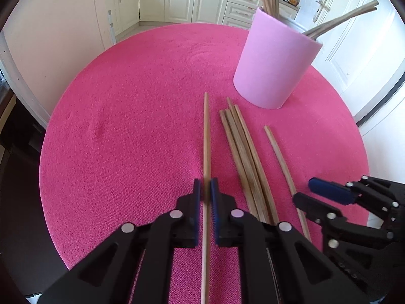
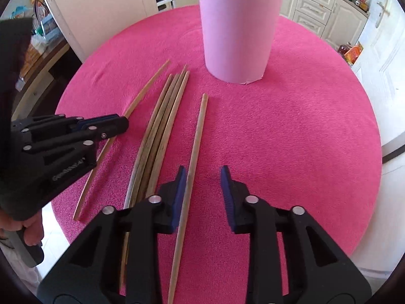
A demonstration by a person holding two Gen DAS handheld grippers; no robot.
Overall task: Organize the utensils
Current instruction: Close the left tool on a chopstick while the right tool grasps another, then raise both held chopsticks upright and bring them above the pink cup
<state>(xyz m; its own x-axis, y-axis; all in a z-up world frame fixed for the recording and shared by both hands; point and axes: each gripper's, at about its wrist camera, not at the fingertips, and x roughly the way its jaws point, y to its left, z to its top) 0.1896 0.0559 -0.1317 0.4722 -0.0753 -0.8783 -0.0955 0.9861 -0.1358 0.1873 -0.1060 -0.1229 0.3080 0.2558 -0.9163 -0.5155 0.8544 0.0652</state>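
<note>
Your left tool (image 1: 206, 190) is closed on a single pale chopstick (image 1: 206, 136), whose near end runs under the tool body and out of the bottom of the left wrist view. Your right tool (image 2: 203, 177) stands with its pads apart, astride another lone chopstick (image 2: 195, 149); the left pad (image 2: 180, 185) lies close against it, but you cannot tell whether they touch. In the left wrist view this right tool (image 1: 319, 192) enters from the right edge, its body cut off. A bundle of darker chopsticks (image 2: 162, 124) lies between the two single ones, its near ends hidden behind the right tool. The pink holder (image 2: 239, 33) stands upright beyond the bundle on the pink round worktop (image 2: 303, 131); its inside is hidden, and the chopsticks in the holder (image 1: 344, 17) lean over the rim, some cropped by the frame top. Bare cloth lies open to the left of the left tool and to the right of the right tool, up to the worktop's curved edge.
</note>
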